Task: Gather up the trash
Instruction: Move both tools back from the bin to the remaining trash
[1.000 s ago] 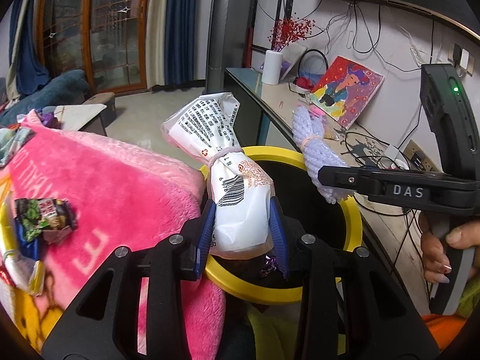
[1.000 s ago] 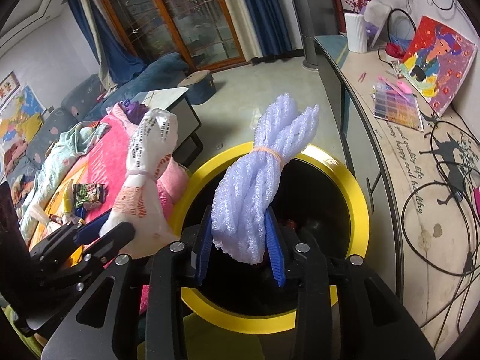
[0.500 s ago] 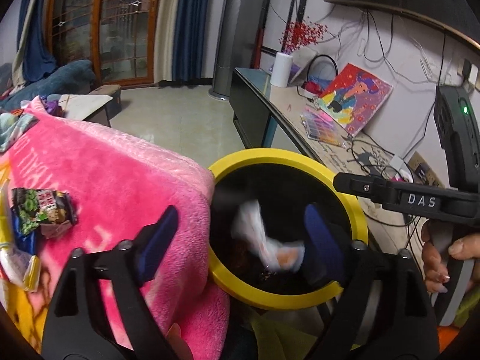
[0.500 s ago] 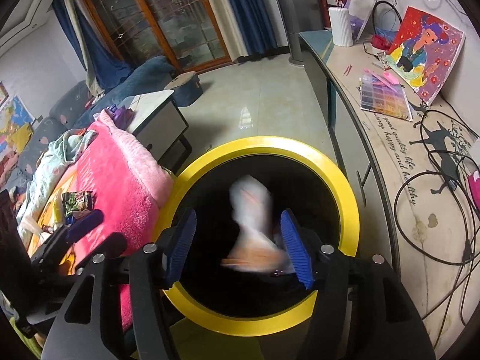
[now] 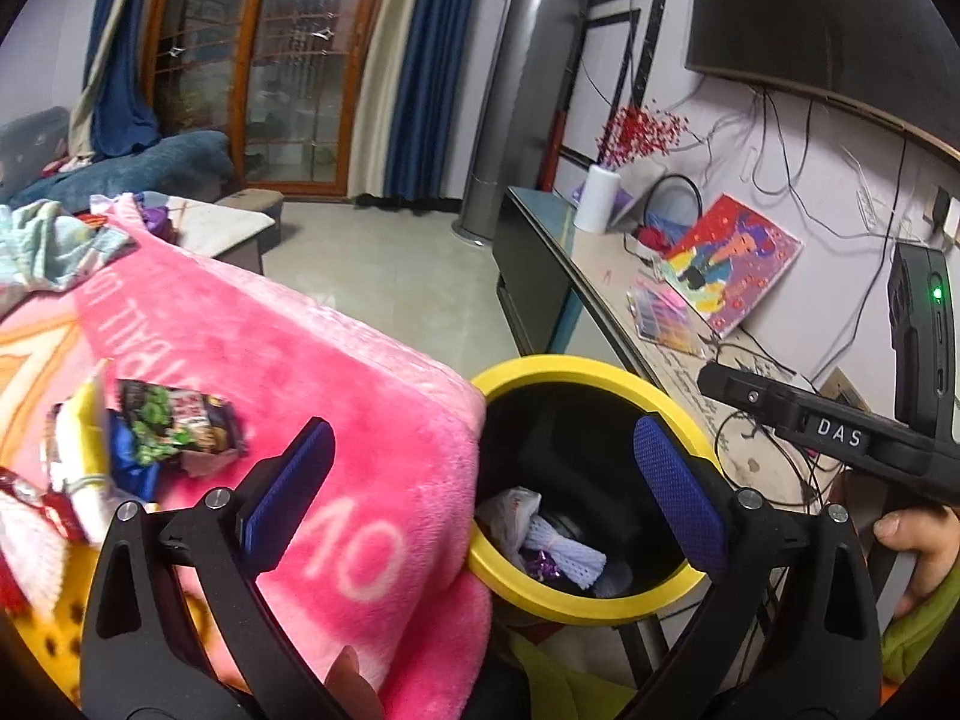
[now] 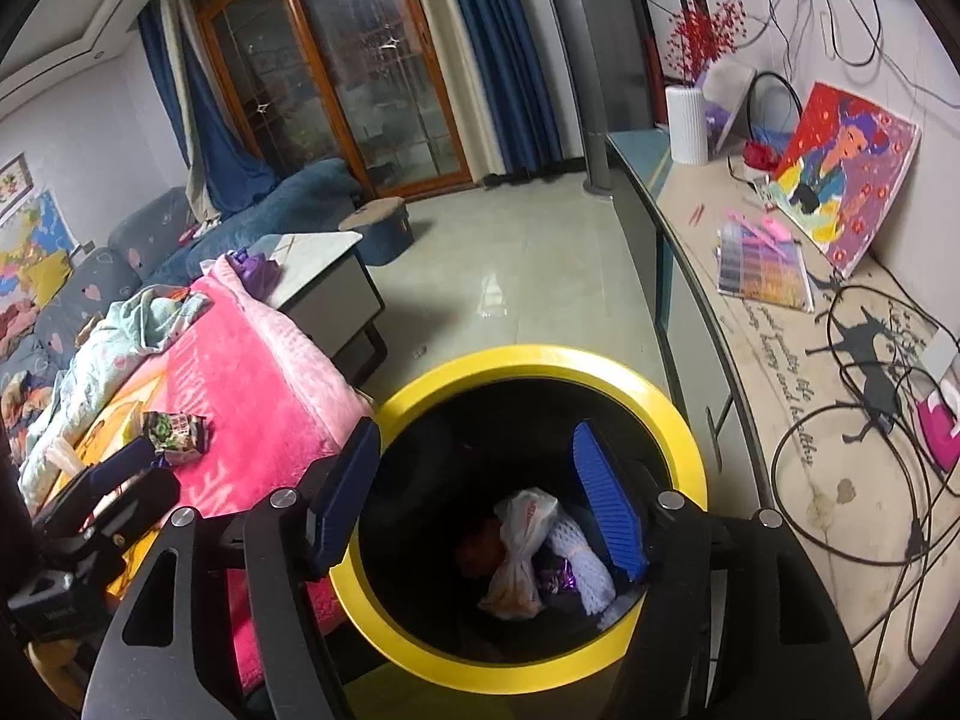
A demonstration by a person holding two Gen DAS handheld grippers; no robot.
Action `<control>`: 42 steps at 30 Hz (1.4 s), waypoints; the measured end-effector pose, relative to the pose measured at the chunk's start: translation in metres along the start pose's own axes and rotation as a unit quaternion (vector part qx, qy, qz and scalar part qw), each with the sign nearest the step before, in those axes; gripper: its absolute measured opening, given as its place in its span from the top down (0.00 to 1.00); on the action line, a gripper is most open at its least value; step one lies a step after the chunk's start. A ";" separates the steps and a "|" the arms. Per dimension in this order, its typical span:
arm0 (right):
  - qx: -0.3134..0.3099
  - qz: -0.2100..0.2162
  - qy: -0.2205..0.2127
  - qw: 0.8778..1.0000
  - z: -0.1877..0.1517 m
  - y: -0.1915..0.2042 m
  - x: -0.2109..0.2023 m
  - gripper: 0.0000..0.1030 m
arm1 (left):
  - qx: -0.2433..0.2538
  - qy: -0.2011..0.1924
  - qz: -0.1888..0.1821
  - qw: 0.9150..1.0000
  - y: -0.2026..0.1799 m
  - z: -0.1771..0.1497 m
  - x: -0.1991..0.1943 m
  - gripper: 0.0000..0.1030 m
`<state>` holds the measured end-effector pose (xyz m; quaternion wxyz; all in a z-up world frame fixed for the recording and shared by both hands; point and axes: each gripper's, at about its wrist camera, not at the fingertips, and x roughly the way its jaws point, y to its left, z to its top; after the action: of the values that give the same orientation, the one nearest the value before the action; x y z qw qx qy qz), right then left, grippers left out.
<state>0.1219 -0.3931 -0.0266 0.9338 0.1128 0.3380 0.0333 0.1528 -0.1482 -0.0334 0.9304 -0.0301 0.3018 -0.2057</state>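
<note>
Bin (image 6: 540,669) sat beside pink blanket (image 5: 288,348). Both grippers, left (image 5: 480,489) & right (image 6: 480,495), had fingers just spreading, nothing between; bagged trash (image 6: 519,546) & foam bundle (image 6: 585,567) lay inside. Wrappers (image 5: 174,426) left on blanket.

The mouth of the yellow-rimmed bin (image 6: 543,663) is open from above, and nothing crosses it; the white bag (image 6: 519,546) and purple foam bundle (image 6: 585,570) lie low inside, well under the rim. On one side the pink blanket (image 5: 288,372) presses against the rim (image 5: 600,367), leaving no gap there. On the other side the long worktop (image 6: 780,360) runs just beside the bin, strewn with black cables (image 6: 852,456). Beyond the bin the tiled floor (image 6: 528,252) lies bare.
</note>
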 end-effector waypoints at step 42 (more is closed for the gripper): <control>-0.187 0.120 -0.063 0.973 -0.031 0.187 -0.019 0.25 | -0.106 -0.118 0.148 0.976 0.117 -0.004 -0.120 0.11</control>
<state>0.0900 -0.2078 0.0057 0.9470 -0.0228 0.2501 0.2002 0.1052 0.0067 0.0086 0.9712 -0.1070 0.2112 -0.0273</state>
